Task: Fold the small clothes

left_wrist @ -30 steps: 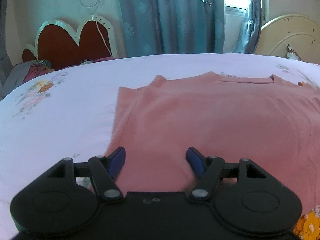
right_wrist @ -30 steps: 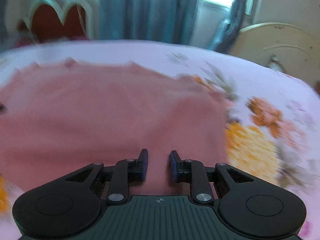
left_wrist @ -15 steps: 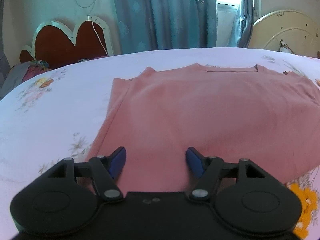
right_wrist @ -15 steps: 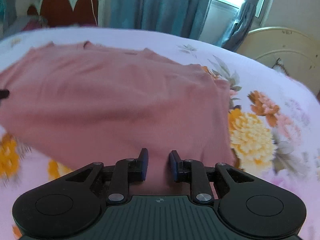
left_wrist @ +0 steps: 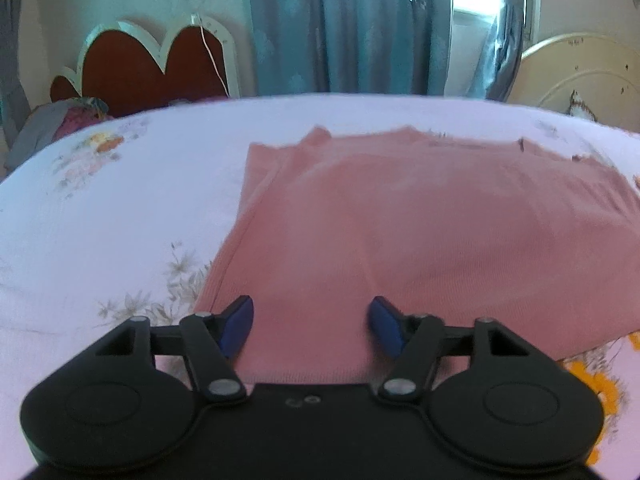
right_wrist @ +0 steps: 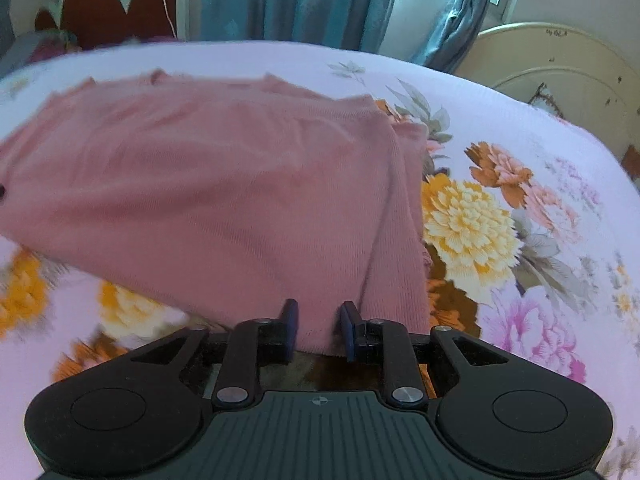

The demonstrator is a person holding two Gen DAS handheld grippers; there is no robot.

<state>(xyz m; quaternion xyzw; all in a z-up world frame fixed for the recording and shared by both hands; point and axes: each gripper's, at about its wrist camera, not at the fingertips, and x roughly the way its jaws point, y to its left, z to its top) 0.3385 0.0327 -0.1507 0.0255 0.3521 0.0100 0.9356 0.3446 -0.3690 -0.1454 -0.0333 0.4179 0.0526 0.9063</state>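
Observation:
A pink knit top lies spread flat on the floral bedsheet, neckline at the far side. My left gripper is open, its blue pads wide apart over the top's near left hem. In the right wrist view the same top fills the left half. My right gripper has its jaws narrowly apart with the top's near right hem corner between the pads; I cannot tell whether they pinch it.
A red heart-shaped headboard and blue curtains stand beyond the bed. A cream round panel stands at the right. A pile of clothes lies at the far left edge.
Both grippers have pulled back toward the near edge of the bed. More of the sheet shows below the top's hem. Jaw openings are unchanged.

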